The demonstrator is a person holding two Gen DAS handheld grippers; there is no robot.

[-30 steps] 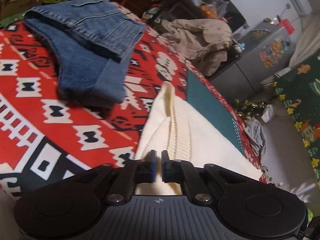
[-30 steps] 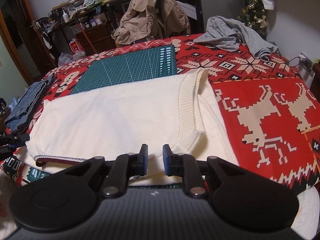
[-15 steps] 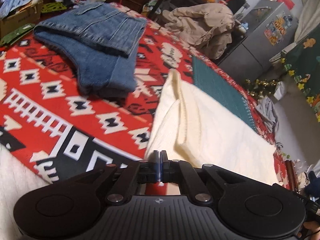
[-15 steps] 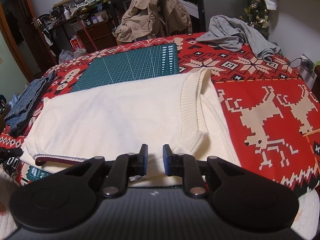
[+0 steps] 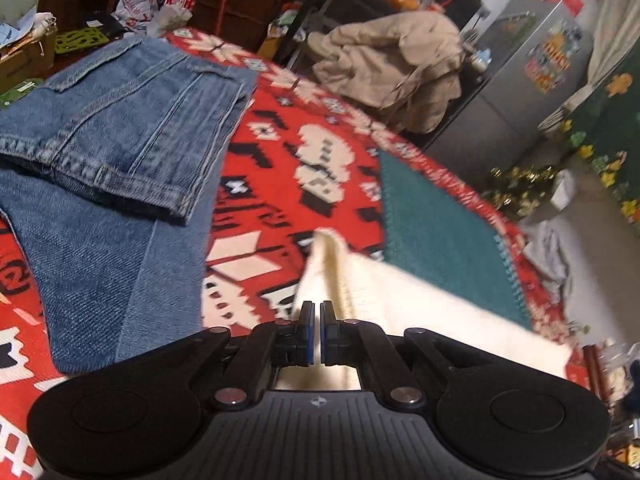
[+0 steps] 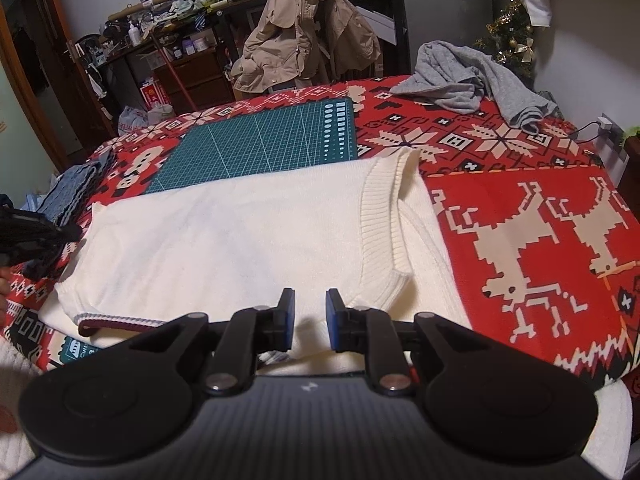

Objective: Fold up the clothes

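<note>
A cream knit sweater (image 6: pixel 240 240) lies flat on the red patterned cloth (image 6: pixel 520 220), with its ribbed neckline to the right and a striped hem at the near left. My right gripper (image 6: pixel 310 296) hovers over the sweater's near edge. Its jaws stand a little apart and nothing is pinched between them. My left gripper (image 5: pixel 316 308) is shut and empty, just off the left end of the sweater (image 5: pixel 420 312). The right wrist view shows the left gripper (image 6: pixel 36 236) as a dark shape at the far left. Folded blue jeans (image 5: pixel 120 128) lie left of the sweater.
A green cutting mat (image 6: pixel 260 140) lies behind the sweater. A crumpled grey garment (image 6: pixel 472 80) sits at the far right corner. A beige jacket (image 6: pixel 304 28) hangs over a chair beyond the table. Cluttered shelves and a small decorated tree stand behind.
My left gripper closed the small gap between its jaws and swung off the sweater's end toward the jeans, rising at the left of the right wrist view. My right gripper stayed still.
</note>
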